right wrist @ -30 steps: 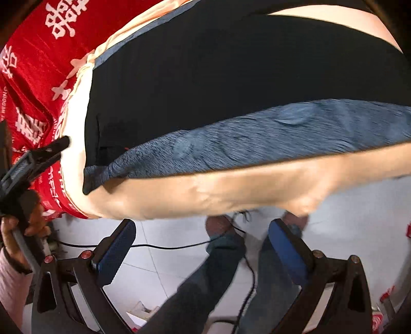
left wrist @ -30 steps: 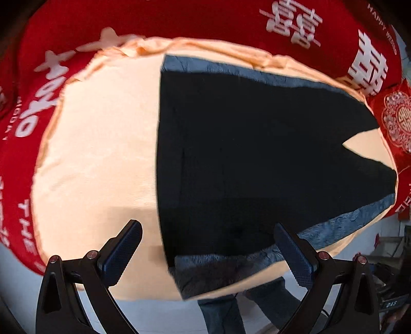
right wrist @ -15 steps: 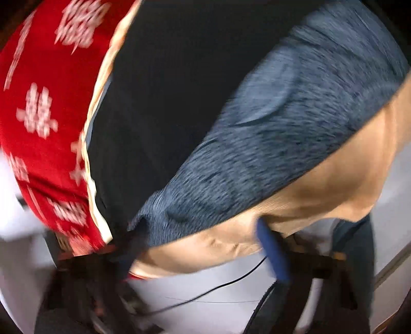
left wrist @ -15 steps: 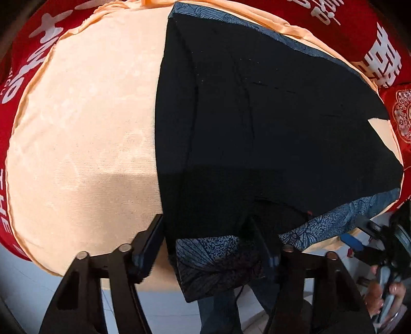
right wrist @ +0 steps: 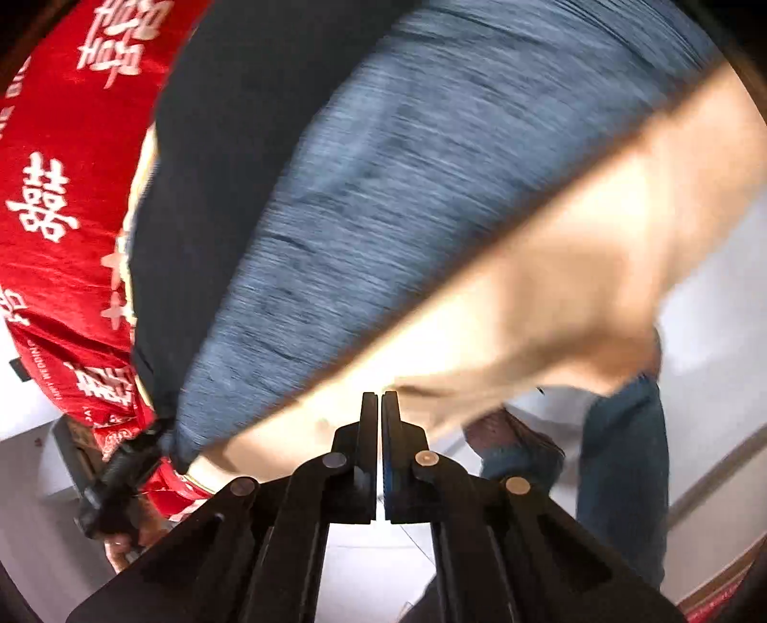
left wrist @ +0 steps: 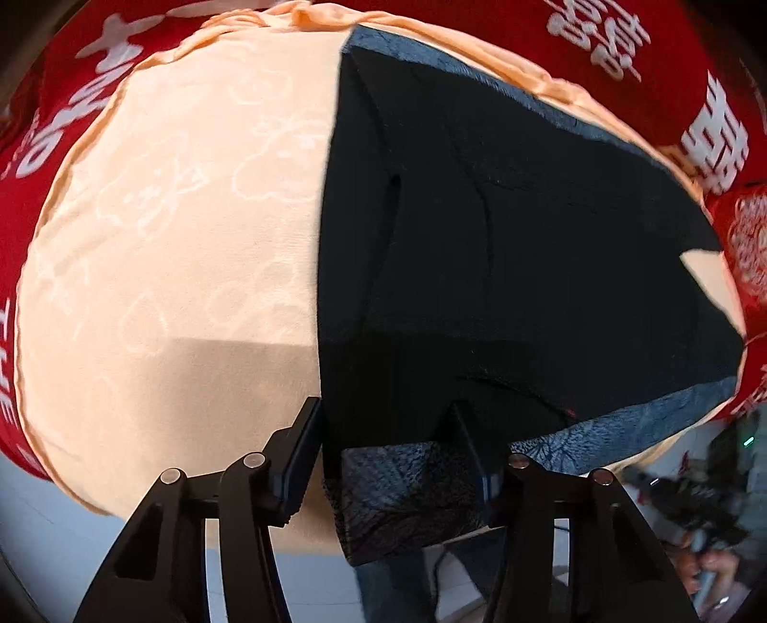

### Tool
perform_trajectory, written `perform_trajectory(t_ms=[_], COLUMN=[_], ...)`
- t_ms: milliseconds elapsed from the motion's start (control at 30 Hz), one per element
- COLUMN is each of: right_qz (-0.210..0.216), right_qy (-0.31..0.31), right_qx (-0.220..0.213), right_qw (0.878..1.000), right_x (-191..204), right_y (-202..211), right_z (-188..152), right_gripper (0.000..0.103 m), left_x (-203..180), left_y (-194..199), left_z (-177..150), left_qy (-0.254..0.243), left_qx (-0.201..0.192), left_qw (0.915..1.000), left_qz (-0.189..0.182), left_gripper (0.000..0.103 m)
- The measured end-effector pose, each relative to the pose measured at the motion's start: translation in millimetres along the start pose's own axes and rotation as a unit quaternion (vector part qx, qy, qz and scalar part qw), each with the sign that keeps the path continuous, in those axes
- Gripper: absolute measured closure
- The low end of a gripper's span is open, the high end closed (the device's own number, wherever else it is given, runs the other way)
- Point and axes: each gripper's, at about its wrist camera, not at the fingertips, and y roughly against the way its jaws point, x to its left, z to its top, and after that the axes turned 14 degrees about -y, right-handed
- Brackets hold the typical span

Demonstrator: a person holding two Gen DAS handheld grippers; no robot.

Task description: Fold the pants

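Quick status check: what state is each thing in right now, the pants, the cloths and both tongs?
Black pants with blue-grey patterned side strip: spread flat, unfolded, waistband corner hanging over the near edge.
Peach patterned cloth: spread under the pants, rumpled at the far edge.
Red cloth with white lettering: lies beneath the peach cloth.
Left tongs: closing around the waistband corner.
Right tongs: shut at the peach cloth's edge; blur hides any grip.

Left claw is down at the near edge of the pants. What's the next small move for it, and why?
Probably let the left claw finish its pinch before any lift. Its jaws are closing, and the blue-trimmed near corner of the pants sits between them, overhanging the edge of the peach cloth. The fabric there does not yet look bunched, so lifting now might drop it.
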Motion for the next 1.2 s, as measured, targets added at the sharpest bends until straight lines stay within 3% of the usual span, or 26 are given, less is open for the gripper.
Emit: perform_trajectory(t_ms=[100,133,167,200,233,300,400,533,667,733,933,1067,1133,1200], right_qz=[0.016,0.021,0.027,0.035,0.043,0.064,0.110,0.124,0.179,0.200,0.229,0.230,0.223,0.212], right_qy=[0.031,0.041,0.052,0.058,0.062,0.050,0.015,0.020,-0.017,0.002,0.060,0.072,0.073,0.072], right_qx=[0.027,0.036,0.042,0.042,0.041,0.036,0.054,0.086,0.092,0.090,0.102,0.113,0.117,0.114], right_qw=[0.999,0.998,0.997,0.997,0.996,0.996,0.992,0.988,0.979,0.976,0.966,0.964,0.965,0.968], right_x=[12,20,31,37,43,50,53,58,62,73,100,96,98,87], right_y=[3,0,-5,-9,-13,-23,-41,-66,-67,-54,-17,-12,-19,-20], right_z=[-10,-14,-18,-18,-16,-10,-1,-4,-3,-5,-11,-11,-12,-10], right_gripper=[0.093,0.071,0.056,0.032,0.030,0.030,0.031,0.036,0.043,0.043,0.043,0.043,0.043,0.043], left_x=[-5,-8,-8,-9,-9,-7,-14,-23,-23,-27,-39,-34,-33,-32], left_y=[14,19,23,25,28,33,31,16,-3,-8,-18,-23,-24,-21], left_z=[-4,-6,-8,-10,-14,-24,-41,-64,-80,-77,-63,-52,-44,-38], left_qy=[-0.017,-0.023,-0.021,-0.015,-0.006,0.015,0.040,0.088,0.158,0.176,0.226,0.277,0.284,0.278], left_qx=[-0.009,-0.010,-0.011,-0.010,-0.008,-0.014,-0.008,0.003,-0.002,-0.012,-0.034,-0.058,-0.067,-0.076], left_qw=[0.9991,0.9984,0.9987,0.9990,0.9991,0.9988,0.9990,0.9958,0.9838,0.9782,0.9567,0.9353,0.9344,0.9387], left_qz=[0.038,0.049,0.045,0.041,0.041,0.044,0.017,-0.024,-0.086,-0.110,-0.180,-0.212,-0.204,-0.190], left_gripper=[0.048,0.047,0.047,0.039,0.025,0.023,0.023,0.023,0.023,0.023,0.023,0.023,0.023,0.024])
